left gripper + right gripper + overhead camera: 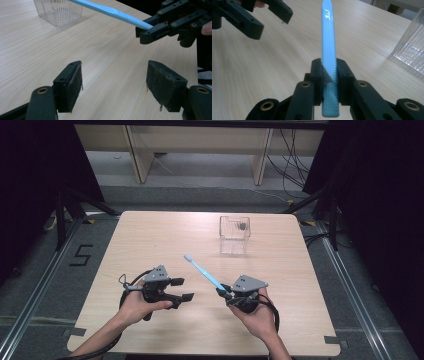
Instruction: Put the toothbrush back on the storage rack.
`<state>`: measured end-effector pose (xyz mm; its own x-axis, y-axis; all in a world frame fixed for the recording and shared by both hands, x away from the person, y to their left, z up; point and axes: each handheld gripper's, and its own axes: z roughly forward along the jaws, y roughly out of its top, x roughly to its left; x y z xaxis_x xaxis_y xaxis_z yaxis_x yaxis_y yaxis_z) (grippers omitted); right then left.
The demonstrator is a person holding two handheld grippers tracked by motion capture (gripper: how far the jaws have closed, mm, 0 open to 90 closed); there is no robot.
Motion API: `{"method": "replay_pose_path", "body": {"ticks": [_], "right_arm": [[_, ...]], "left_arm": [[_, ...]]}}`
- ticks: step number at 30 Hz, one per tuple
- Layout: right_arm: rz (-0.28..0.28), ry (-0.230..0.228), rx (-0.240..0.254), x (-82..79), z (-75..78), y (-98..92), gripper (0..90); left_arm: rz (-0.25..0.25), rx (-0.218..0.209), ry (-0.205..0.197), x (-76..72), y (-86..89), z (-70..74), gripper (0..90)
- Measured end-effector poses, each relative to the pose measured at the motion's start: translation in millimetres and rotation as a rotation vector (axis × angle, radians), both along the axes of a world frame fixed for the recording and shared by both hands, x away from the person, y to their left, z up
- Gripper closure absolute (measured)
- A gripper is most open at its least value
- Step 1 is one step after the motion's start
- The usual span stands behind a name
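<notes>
A light blue toothbrush [204, 270] with a white head slants up and to the left from my right gripper [223, 292], whose jaws are shut on its handle [329, 67]. The ribbed handle stands between the two black jaws in the right gripper view. My left gripper [184, 289] is held over the table to the left of it, open, with nothing between its pads [75, 80]. In the left gripper view the toothbrush [112, 12] and the other gripper [160, 27] sit ahead at upper right.
A clear ribbed plastic cup [234, 234] stands toward the far side of the wooden table [150, 235], also in the left gripper view as a cup [58, 11] and at the right edge as a cup [412, 47].
</notes>
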<state>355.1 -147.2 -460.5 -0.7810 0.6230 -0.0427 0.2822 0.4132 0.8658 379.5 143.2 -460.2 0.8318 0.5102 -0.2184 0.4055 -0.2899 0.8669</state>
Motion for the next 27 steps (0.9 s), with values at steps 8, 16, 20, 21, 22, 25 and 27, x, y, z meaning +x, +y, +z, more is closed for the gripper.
{"method": "replay_pose_path", "body": {"ticks": [8, 16, 20, 21, 22, 25, 27], "right_arm": [[0.004, -0.021, 0.009, -0.5, 4.9, 4.0, 78.7], [0.009, -0.021, 0.021, -1.0, 8.9, 5.7, 78.7], [-0.003, -0.026, 0.030, -1.5, 7.5, 8.1, 78.7], [0.008, -0.022, 0.032, -0.7, 7.2, 8.6, 78.7], [0.013, -0.024, 0.024, -0.7, 7.5, 8.8, 78.7], [0.015, -0.050, 0.020, 0.3, 7.2, 9.2, 78.8], [0.012, -0.027, 0.030, -0.1, 5.9, 10.6, 78.7]], "left_arm": [[0.032, -0.055, 0.057, 13.4, -3.6, 6.5, 28.5], [0.073, -0.103, 0.058, 18.9, -4.4, 11.6, 29.7], [0.084, -0.138, 0.062, 21.4, -7.2, 14.6, 30.3], [0.089, -0.140, 0.062, 21.6, -8.0, 15.8, 30.5], [0.089, -0.151, 0.064, 22.2, -9.1, 16.6, 30.6], [0.088, -0.167, 0.071, 22.8, -11.7, 17.8, 30.9], [0.082, -0.169, 0.071, 23.3, -16.5, 17.6, 31.3]]}}
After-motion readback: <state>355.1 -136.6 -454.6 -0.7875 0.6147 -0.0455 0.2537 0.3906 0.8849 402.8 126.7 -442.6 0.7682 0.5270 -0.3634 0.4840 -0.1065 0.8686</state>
